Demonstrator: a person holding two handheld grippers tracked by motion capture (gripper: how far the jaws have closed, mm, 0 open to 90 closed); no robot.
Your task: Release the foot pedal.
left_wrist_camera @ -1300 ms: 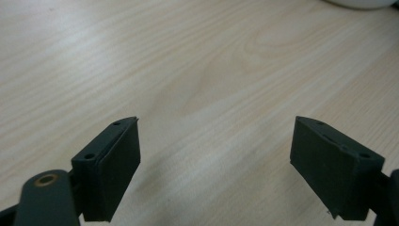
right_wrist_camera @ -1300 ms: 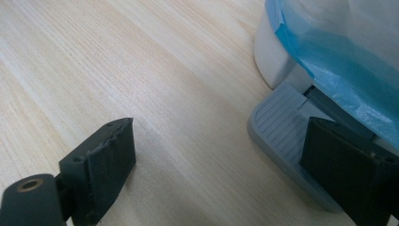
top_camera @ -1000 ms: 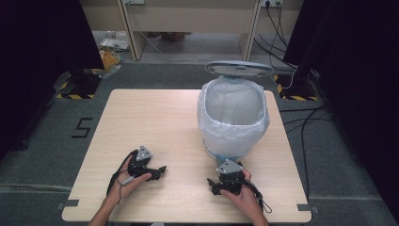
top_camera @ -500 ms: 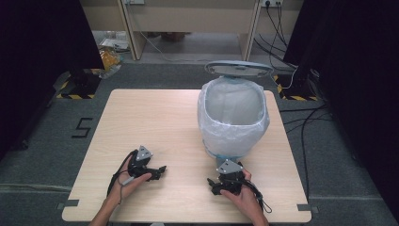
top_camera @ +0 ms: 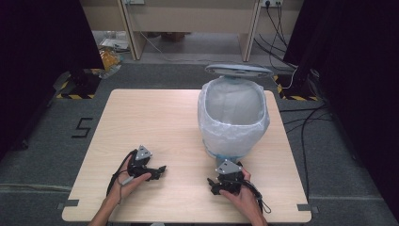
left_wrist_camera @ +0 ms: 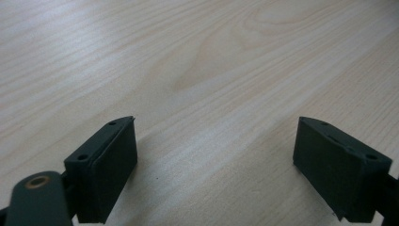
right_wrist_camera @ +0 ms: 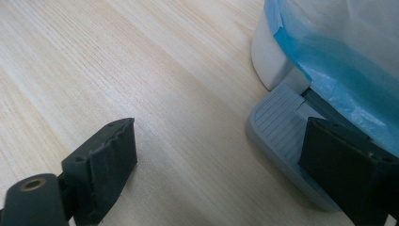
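Pale-grained wooden counter (left_wrist_camera: 197, 61) under my left tongs (left_wrist_camera: 214, 160), wide and empty; my right tongs (right_wrist_camera: 216, 165), which have just been narrowing, straddle the bin's ribbed grey pedal (right_wrist_camera: 277, 127).

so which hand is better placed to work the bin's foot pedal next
Right. The right gripper sits just in front of the bin, its open fingers beside the grey pedal. The left gripper is open over bare table, further off.

A staged recording area in a lab or office room is indicated. A pale wooden table (top_camera: 155, 117) is set on grey carpet (top_camera: 51, 155), flanked by black curtains (top_camera: 42, 47); yellow-black hazard tape (top_camera: 77, 96) and trailing black cables (top_camera: 301, 127) are noted.
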